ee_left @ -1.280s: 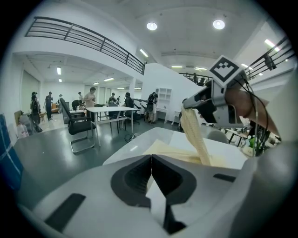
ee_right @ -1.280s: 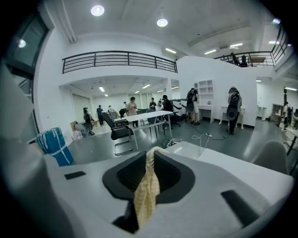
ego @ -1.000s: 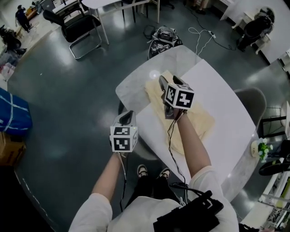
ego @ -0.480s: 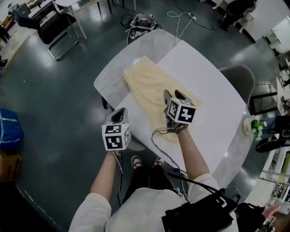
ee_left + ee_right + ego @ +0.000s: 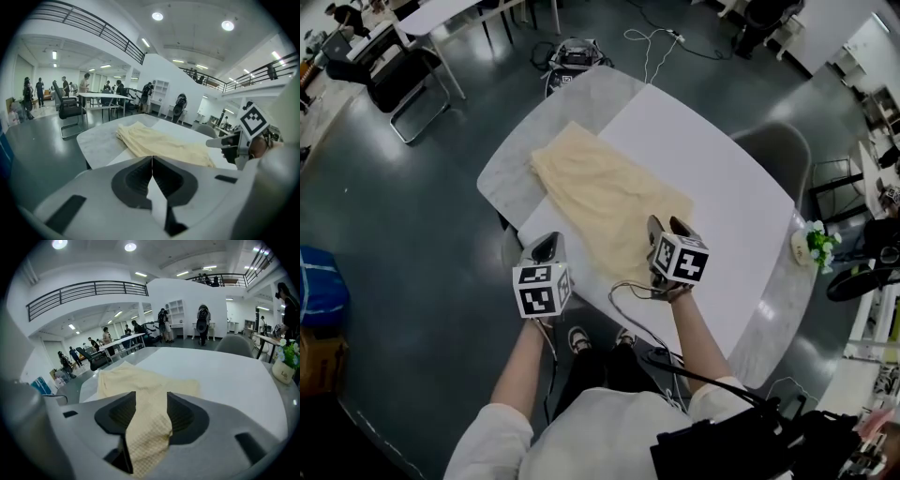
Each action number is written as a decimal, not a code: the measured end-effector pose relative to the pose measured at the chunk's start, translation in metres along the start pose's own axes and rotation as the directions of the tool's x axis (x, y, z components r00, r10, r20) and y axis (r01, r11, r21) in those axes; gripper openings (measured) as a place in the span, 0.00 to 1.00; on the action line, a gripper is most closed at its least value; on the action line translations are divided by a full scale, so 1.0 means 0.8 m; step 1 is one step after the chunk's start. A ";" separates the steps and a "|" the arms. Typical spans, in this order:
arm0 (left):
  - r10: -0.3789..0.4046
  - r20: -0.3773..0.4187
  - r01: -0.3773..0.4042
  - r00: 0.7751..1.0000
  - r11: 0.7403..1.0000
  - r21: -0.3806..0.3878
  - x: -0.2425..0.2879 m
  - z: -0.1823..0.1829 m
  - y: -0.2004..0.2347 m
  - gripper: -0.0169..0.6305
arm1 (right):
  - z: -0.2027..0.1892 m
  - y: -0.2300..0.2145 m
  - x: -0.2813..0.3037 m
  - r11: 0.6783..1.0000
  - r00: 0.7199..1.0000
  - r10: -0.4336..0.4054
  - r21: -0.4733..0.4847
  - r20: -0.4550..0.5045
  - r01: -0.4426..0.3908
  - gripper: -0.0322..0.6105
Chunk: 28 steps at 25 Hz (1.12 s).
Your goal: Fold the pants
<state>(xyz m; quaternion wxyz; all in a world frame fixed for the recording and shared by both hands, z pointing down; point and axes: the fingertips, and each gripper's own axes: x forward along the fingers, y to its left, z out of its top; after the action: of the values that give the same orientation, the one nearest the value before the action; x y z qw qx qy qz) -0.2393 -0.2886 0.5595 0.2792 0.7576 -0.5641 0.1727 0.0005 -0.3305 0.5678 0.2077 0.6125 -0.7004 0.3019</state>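
Note:
Pale yellow pants point(image 5: 600, 197) lie spread across the white table point(image 5: 722, 169), running from the far left corner toward me. My right gripper point(image 5: 667, 228) is at the near end of the pants, shut on a fold of the waffle-textured cloth point(image 5: 147, 427) that fills the space between its jaws. My left gripper point(image 5: 546, 246) hangs just off the table's near left edge, beside the pants and apart from them. In the left gripper view its jaws meet with nothing between them, and the pants point(image 5: 159, 145) lie ahead.
A small potted plant point(image 5: 814, 246) stands at the table's right rim. A grey chair point(image 5: 778, 150) is tucked in on the far right, and an office chair point(image 5: 403, 75) stands at upper left. Cables and gear point(image 5: 572, 52) lie on the floor beyond. People stand far off.
My right gripper has drawn back toward me from the middle of the pants to their near end, holding cloth. The left gripper stayed by the table's near left edge.

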 end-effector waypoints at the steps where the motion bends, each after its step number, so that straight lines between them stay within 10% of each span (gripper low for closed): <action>1: -0.002 -0.001 0.002 1.000 1.000 0.001 -0.001 -0.002 -0.006 0.04 | -0.005 -0.008 -0.006 1.000 1.000 -0.008 0.005 0.000 0.008 0.36; 17: 0.006 -0.069 -0.008 0.998 1.000 -0.019 0.019 -0.073 -0.056 0.04 | -0.098 -0.087 0.007 0.994 0.993 -0.044 0.094 -0.111 0.054 0.29; 28: 0.036 -0.089 -0.037 0.995 0.999 -0.014 0.021 -0.086 -0.067 0.04 | -0.107 -0.104 0.008 0.988 0.990 -0.047 0.138 -0.135 0.066 0.06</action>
<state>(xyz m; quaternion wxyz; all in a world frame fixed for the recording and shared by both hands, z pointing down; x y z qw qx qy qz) -0.1794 -0.2474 0.6109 0.3067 0.7365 -0.5663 0.2068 0.0745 -0.2826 0.6490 0.2180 0.6241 -0.6443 0.3845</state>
